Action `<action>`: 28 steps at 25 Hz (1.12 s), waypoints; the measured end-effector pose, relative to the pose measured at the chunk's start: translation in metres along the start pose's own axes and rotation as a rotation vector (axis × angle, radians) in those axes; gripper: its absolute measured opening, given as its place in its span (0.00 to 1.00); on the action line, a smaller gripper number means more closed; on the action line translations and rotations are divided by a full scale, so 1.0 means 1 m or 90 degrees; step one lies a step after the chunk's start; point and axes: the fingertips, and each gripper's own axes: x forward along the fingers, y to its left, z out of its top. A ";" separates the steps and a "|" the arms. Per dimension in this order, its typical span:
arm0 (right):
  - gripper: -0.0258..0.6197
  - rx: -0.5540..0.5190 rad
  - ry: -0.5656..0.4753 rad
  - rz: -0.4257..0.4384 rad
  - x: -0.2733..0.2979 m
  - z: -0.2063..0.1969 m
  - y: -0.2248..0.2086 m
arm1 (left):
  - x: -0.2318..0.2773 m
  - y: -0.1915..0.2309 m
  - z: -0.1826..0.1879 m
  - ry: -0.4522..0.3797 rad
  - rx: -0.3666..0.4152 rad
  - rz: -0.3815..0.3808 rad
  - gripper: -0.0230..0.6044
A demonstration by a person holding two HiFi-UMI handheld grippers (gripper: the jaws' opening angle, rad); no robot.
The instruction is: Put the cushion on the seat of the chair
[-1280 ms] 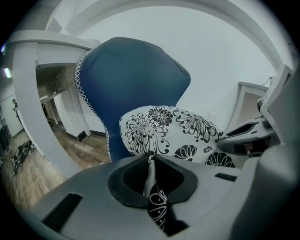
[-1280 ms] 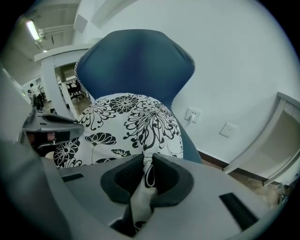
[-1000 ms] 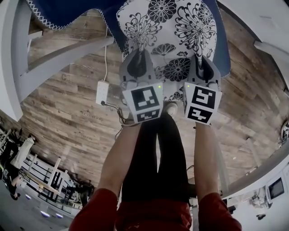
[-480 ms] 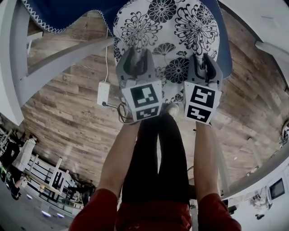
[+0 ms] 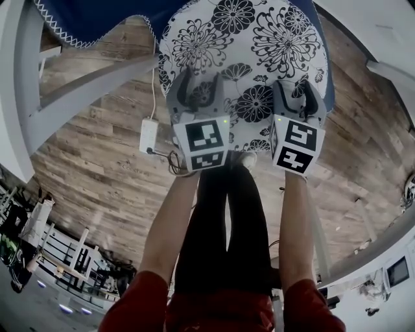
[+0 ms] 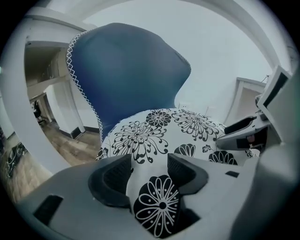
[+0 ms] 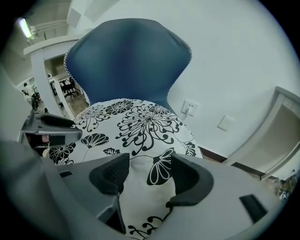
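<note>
A white cushion (image 5: 243, 58) with black flowers lies flat on the seat of the blue chair (image 5: 84, 19). My left gripper (image 5: 195, 87) stands open over the cushion's near left edge. My right gripper (image 5: 299, 97) stands open over its near right edge. In the left gripper view the jaws of the left gripper (image 6: 149, 171) are spread, with the cushion (image 6: 154, 136) loose between them and the chair's backrest (image 6: 126, 79) upright behind. The right gripper view is alike: the right gripper (image 7: 149, 173) is spread over the cushion (image 7: 136, 122), under the backrest (image 7: 126, 61).
A white desk beam (image 5: 84, 84) slants across the wooden floor at the left. A white power strip (image 5: 148, 135) with a cable lies on the floor near the chair. The person's legs (image 5: 227, 220) stand just before the seat. Wall sockets (image 7: 189, 108) sit behind the chair.
Both grippers were shut on the cushion's near edge and now stand open. The cushion has dropped from a tilted, lifted pose to lie flat on the seat.
</note>
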 end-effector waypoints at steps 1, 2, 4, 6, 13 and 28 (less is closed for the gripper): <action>0.45 0.005 -0.004 0.002 -0.001 0.001 0.001 | -0.001 0.000 0.001 -0.002 0.000 -0.001 0.41; 0.45 0.011 -0.008 0.004 -0.002 0.002 0.002 | -0.002 0.000 0.002 -0.004 0.001 -0.001 0.41; 0.45 0.020 -0.018 0.005 -0.007 0.006 0.004 | -0.005 0.001 0.006 -0.010 0.001 0.000 0.42; 0.45 0.022 -0.033 0.005 -0.014 0.013 0.005 | -0.011 0.001 0.013 -0.020 0.000 0.002 0.42; 0.45 0.022 -0.098 0.007 -0.054 0.056 0.005 | -0.048 -0.004 0.061 -0.078 -0.001 0.003 0.42; 0.45 0.018 -0.324 0.013 -0.243 0.204 -0.011 | -0.220 -0.020 0.244 -0.302 0.008 0.025 0.41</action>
